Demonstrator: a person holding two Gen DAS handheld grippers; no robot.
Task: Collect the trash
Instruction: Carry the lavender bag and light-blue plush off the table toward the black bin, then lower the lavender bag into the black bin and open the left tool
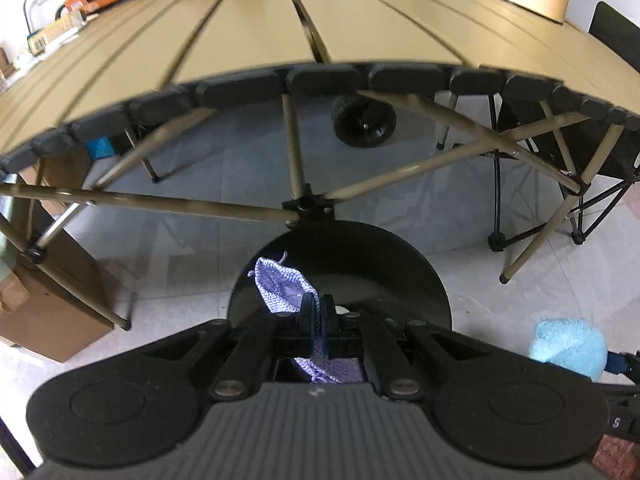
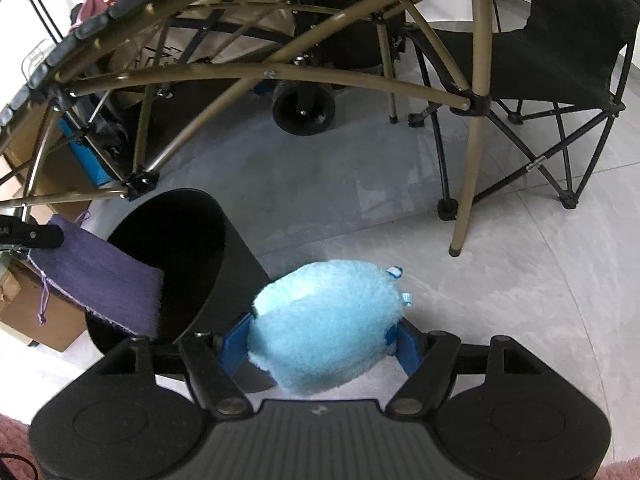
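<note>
The left tongs [image 1: 318, 320] are closed tight on a purple knitted cloth [image 1: 280, 286], which is pinched between the two blue pads; one part of the cloth sticks out ahead of the pads and another part lies behind them, near the body of the tool. The cloth hangs over the open mouth of a round black bin [image 1: 360, 264] that stands on the grey tiled floor [image 1: 224, 184]; in the right wrist view the same cloth [image 2: 100, 280] is draped over the left side of the bin's rim [image 2: 218, 240], with the tip of the left tongs [image 2: 40, 236] holding it from the left, and a thin thread hangs down from its edge.

The right tongs [image 2: 320, 344] stand about half open and are closed on a fluffy light blue cloth [image 2: 326, 320]; the blue pads press it from both sides, and it bulges out in front of them. This cloth is just to the right of the bin, over the floor, not over the opening; in the left wrist view it [image 1: 568, 344] shows at the right edge.

Behind the bin there is a folding surface [image 1: 260, 28] of tan slats on crossed tan legs; under it a black wheel [image 1: 366, 122] can be seen; to the right stands a black folding chair [image 2: 560, 60].
</note>
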